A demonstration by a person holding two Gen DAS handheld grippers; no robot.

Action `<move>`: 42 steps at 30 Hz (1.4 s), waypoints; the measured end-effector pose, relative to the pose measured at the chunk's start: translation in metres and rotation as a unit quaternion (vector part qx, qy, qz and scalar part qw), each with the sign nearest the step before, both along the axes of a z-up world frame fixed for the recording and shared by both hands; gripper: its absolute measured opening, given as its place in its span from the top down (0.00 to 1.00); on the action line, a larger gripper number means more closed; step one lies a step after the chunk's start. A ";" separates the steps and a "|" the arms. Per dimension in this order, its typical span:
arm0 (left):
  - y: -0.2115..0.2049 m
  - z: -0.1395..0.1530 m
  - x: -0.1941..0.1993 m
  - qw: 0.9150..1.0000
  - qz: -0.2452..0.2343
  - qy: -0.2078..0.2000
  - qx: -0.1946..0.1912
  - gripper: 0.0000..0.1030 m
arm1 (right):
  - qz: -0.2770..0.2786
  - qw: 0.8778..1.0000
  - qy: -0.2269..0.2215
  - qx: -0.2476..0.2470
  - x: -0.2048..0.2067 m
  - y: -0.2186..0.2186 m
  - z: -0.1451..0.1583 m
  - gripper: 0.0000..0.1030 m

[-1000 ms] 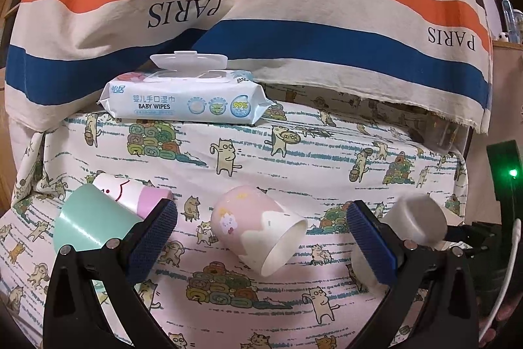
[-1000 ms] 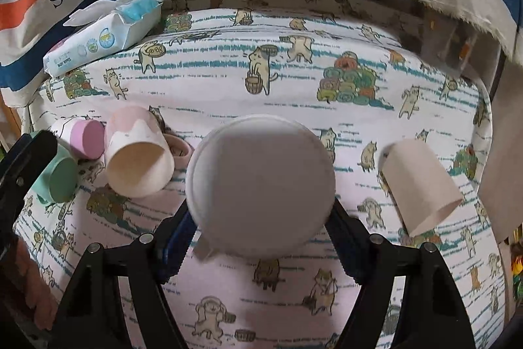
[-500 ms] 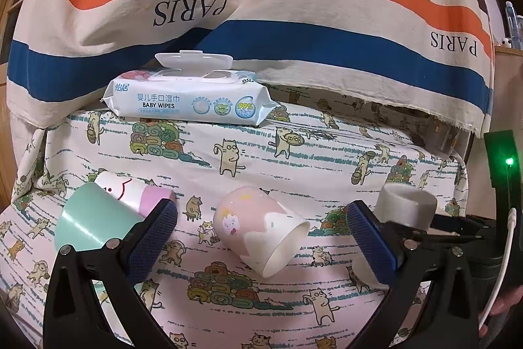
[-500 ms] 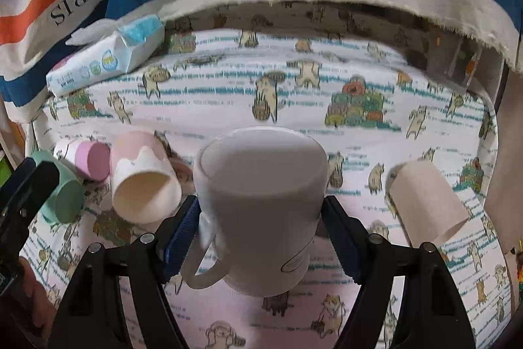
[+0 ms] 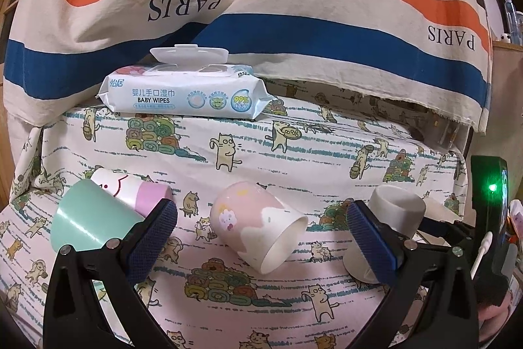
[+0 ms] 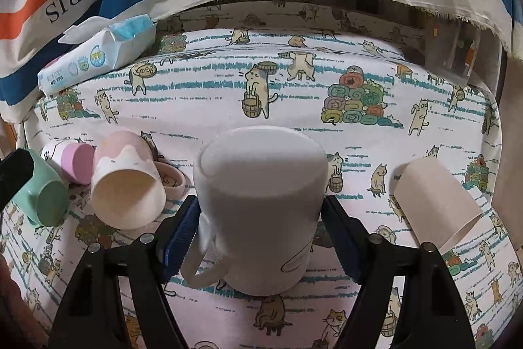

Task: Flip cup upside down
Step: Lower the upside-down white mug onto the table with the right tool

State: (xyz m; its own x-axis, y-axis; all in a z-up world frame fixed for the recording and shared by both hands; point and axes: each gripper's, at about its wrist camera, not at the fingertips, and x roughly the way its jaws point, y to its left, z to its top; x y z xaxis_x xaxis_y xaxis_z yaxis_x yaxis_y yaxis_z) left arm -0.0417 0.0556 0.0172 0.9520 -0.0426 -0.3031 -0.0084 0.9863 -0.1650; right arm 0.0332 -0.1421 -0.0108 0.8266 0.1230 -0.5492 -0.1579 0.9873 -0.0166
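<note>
My right gripper (image 6: 260, 228) is shut on a white handled mug (image 6: 258, 201), held upside down with its flat base up and its mouth down at the cat-print cloth. The handle points toward me at the lower left. The mug also shows at the right of the left wrist view (image 5: 397, 206), between the right gripper's black fingers. My left gripper (image 5: 261, 234) is open and empty, just above the cloth. A pink and white cup (image 5: 258, 226) lies on its side between its blue pads.
A mint green cup (image 5: 88, 223) and a white-and-purple cup (image 5: 130, 188) lie on their sides at the left. A beige cup (image 6: 436, 200) lies at the right. A baby wipes pack (image 5: 186, 94) sits at the back, below a striped PARIS cloth (image 5: 261, 5).
The right gripper has tilted the white mug from base facing the camera to upside down and lowered it to the cloth. The left gripper has stayed nearly still.
</note>
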 end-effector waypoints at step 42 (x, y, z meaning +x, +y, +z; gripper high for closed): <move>-0.027 -0.004 -0.011 0.996 -0.023 -0.046 0.075 0.00 | 0.041 0.988 -0.141 0.055 -0.047 -0.085 0.029 0.01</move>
